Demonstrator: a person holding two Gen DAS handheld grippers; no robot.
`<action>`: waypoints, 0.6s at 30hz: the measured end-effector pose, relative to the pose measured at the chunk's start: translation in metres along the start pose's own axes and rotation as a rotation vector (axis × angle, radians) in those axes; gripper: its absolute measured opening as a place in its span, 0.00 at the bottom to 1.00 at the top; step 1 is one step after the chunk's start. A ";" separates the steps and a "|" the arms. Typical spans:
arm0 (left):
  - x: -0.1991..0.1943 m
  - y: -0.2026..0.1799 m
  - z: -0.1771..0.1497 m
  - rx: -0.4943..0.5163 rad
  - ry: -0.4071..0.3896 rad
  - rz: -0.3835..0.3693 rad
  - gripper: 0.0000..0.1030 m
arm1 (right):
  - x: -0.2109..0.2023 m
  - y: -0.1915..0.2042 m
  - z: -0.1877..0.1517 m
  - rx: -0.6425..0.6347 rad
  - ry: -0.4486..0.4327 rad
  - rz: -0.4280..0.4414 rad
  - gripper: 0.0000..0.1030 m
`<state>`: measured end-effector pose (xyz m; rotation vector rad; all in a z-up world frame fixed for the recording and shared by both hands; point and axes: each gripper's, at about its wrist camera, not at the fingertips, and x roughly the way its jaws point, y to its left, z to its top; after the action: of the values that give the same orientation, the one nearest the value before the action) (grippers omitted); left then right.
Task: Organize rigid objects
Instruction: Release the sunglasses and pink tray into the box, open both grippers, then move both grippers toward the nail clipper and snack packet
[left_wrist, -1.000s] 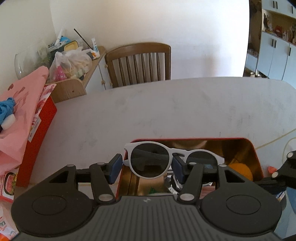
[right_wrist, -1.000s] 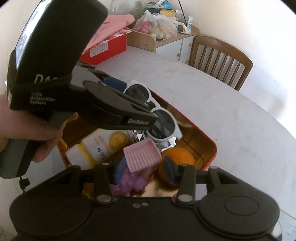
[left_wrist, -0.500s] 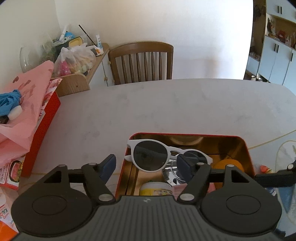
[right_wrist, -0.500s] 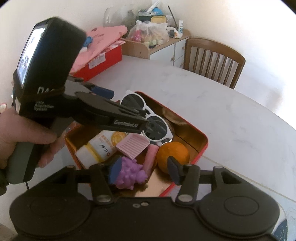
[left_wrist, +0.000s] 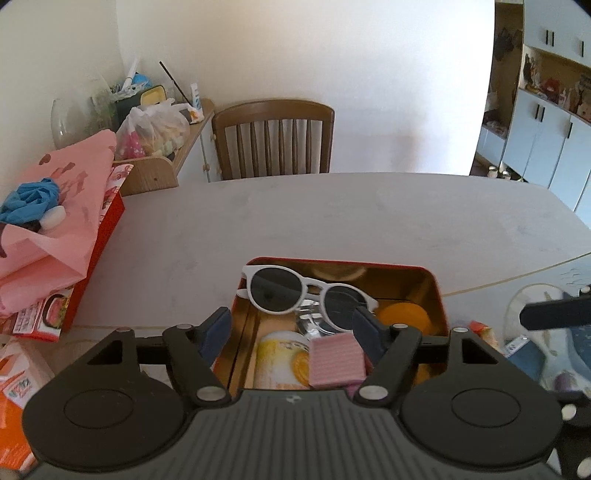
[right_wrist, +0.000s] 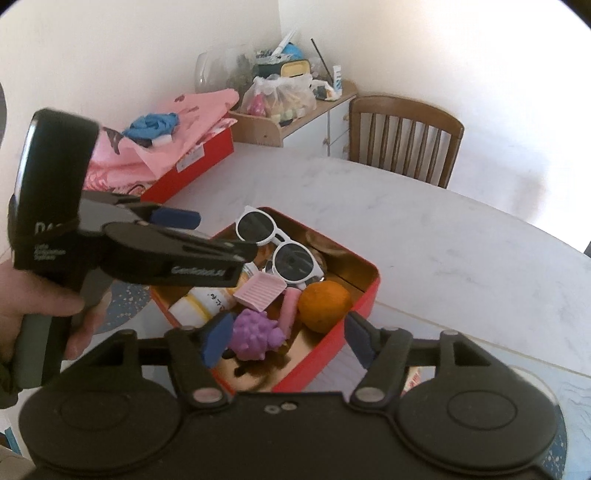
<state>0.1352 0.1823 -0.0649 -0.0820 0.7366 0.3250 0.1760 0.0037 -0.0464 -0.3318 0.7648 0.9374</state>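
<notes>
Both grippers, left (left_wrist: 291, 332) and right (right_wrist: 282, 341), just opened wide, empty, lifted back; sunglasses (left_wrist: 306, 295) and pink card (right_wrist: 260, 291) now rest in red tin (right_wrist: 364, 291)

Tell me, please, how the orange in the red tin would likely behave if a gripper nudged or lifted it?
The orange is round, so it would probably roll when nudged, though the red tin wall and the pink bar beside it should stop it. Its dull skin looks grippy, and the curve may slip from flat pads.
</notes>
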 end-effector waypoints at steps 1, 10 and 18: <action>-0.005 -0.001 -0.001 -0.001 -0.005 -0.004 0.70 | -0.005 -0.001 -0.002 0.002 -0.006 0.005 0.69; -0.044 -0.025 -0.009 -0.005 -0.047 -0.068 0.78 | -0.049 -0.016 -0.024 0.020 -0.060 0.013 0.84; -0.060 -0.055 -0.018 0.001 -0.055 -0.122 0.81 | -0.078 -0.037 -0.051 0.027 -0.074 0.003 0.95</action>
<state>0.0993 0.1116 -0.0398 -0.1162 0.6746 0.2097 0.1555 -0.0924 -0.0288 -0.2708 0.7096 0.9363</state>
